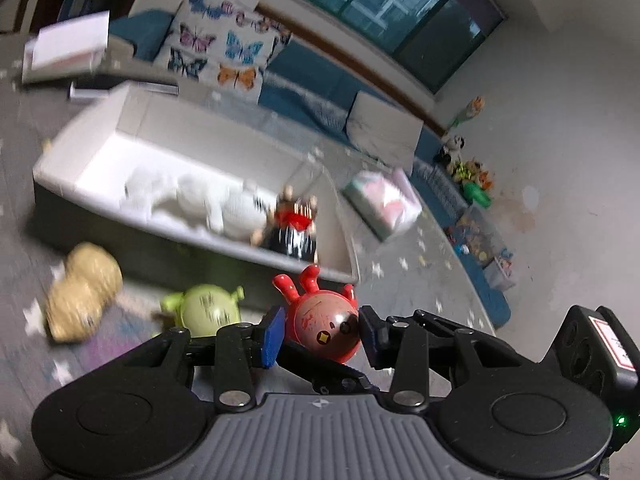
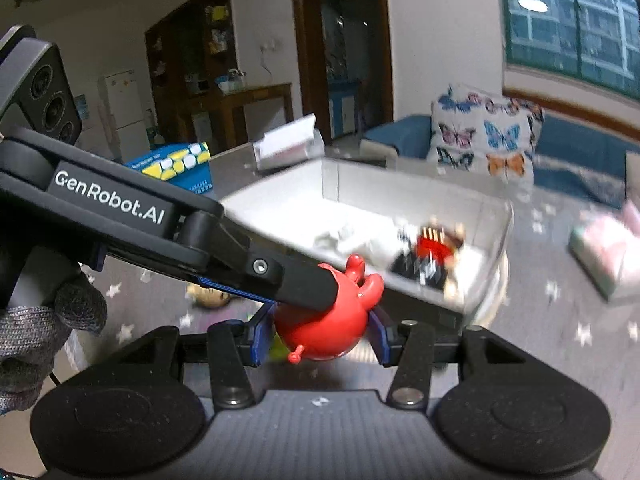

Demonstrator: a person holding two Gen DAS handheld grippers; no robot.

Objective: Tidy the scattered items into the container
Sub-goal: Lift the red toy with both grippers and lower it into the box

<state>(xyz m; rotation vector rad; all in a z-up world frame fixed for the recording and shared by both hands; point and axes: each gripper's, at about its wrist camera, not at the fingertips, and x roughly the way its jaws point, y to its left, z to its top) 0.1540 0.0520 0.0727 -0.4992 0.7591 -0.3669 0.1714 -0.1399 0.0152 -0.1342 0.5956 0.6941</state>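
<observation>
Your left gripper (image 1: 322, 334) has its jaws pinching the red toy (image 1: 324, 322), a round red figure with stubby horns and a small face. The blue pads (image 1: 271, 334) press against both of its sides.

In the right wrist view, your right gripper (image 2: 318, 338) brackets the same red toy (image 2: 324, 328) between its blue pads (image 2: 258, 336). The pads sit at the toy's flanks, but you cannot tell from this view whether they press on it. The left gripper's arm crosses this view from the upper left, and its tip lies on top of the toy. A gloved hand (image 2: 36, 336) shows at the left edge.

The toy is held in the air, just in front of the near wall of the white container (image 1: 100, 128). The container rests on the grey star-patterned carpet (image 1: 400, 276). It holds a white plush (image 1: 200, 200) and a black and red figure (image 1: 294, 224).

On the carpet beside the container's near wall lie a green toy (image 1: 208, 310) and a tan plush (image 1: 80, 292), the green one closer to your left gripper. A pastel package (image 1: 384, 204) lies on the carpet beyond the container's far end. A butterfly cushion (image 1: 224, 46) leans on the blue sofa (image 1: 312, 76) behind.
</observation>
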